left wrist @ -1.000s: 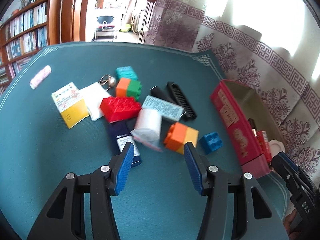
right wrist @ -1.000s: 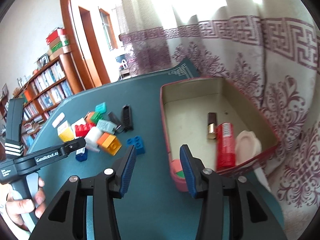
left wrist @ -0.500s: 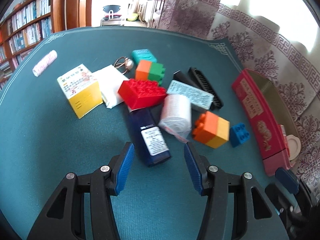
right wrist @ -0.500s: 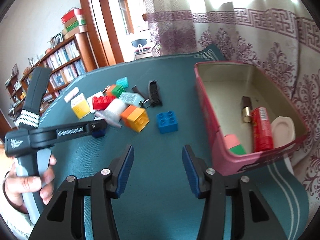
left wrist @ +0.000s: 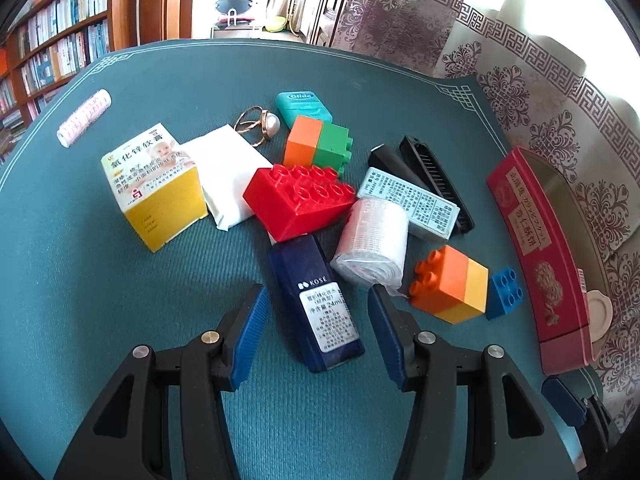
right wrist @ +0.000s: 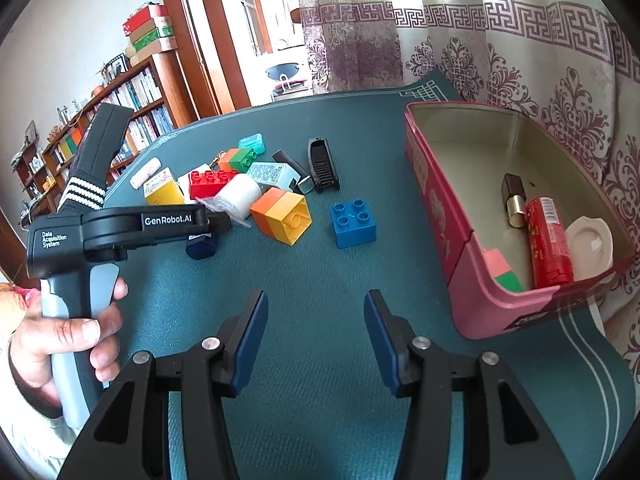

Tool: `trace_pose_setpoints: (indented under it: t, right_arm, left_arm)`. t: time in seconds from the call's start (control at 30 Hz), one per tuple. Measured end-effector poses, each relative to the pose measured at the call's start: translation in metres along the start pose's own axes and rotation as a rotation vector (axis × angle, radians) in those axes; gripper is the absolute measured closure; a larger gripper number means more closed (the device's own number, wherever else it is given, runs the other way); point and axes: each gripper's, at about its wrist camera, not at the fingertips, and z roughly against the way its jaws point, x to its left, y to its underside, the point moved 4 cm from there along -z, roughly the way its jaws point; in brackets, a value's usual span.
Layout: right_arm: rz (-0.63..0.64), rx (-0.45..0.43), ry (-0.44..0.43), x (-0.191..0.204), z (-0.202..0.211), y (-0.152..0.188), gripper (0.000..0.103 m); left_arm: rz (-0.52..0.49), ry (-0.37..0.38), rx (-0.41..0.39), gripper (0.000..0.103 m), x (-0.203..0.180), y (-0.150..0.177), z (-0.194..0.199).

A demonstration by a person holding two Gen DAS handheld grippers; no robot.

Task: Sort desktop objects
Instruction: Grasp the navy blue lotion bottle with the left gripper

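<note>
My left gripper [left wrist: 316, 296] is open and low over the pile, its blue pads on either side of a dark blue bottle [left wrist: 316, 304] without touching it. Around the bottle lie a red brick [left wrist: 300, 200], a white wrapped roll [left wrist: 372, 244] and an orange-yellow brick [left wrist: 452, 284]. My right gripper [right wrist: 316, 298] stands open over bare green mat with nothing between its fingers. A small blue brick [right wrist: 352, 222] lies just ahead of it. The red tin box [right wrist: 436, 216] at the right holds a red tube [right wrist: 548, 240], a lipstick [right wrist: 514, 200], a white lid [right wrist: 590, 240] and a pink-green brick [right wrist: 502, 272].
Farther back lie a yellow carton [left wrist: 156, 184], a white packet [left wrist: 228, 176], a ring [left wrist: 256, 124], a teal floss case [left wrist: 304, 106], an orange-green brick [left wrist: 320, 148], a black comb [left wrist: 436, 180], a pale blue box [left wrist: 412, 204] and a pink roll [left wrist: 84, 118]. A hand [right wrist: 60, 336] holds the left gripper's handle.
My left gripper has come forward and down over the pile, so the dark blue bottle now lies between its fingers. The right gripper has swung left from the tin toward the blue brick.
</note>
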Motion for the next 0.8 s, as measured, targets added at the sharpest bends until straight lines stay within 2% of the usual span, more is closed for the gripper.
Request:
trace_pose_setpoints:
  t: [0.07, 0.13, 0.43, 0.8]
  right_arm:
    - [-0.010, 0.008, 0.000, -0.001, -0.002, -0.001, 0.049]
    - [-0.029, 0.013, -0.003, -0.004, -0.004, -0.002, 0.049]
    - [-0.043, 0.007, 0.076, -0.010, -0.013, -0.026, 0.049]
    - [-0.075, 0.065, 0.132, -0.013, -0.049, -0.045, 0.049]
  left_arm:
    - [-0.006, -0.028, -0.010, 0.061, -0.001, 0.000, 0.002]
    - [0.003, -0.014, -0.015, 0.066, -0.001, 0.001, 0.004]
    - [0.024, 0.037, -0.034, 0.069, 0.000, 0.010, 0.017]
    - [0.018, 0.075, -0.074, 0.070, 0.002, 0.022, 0.037]
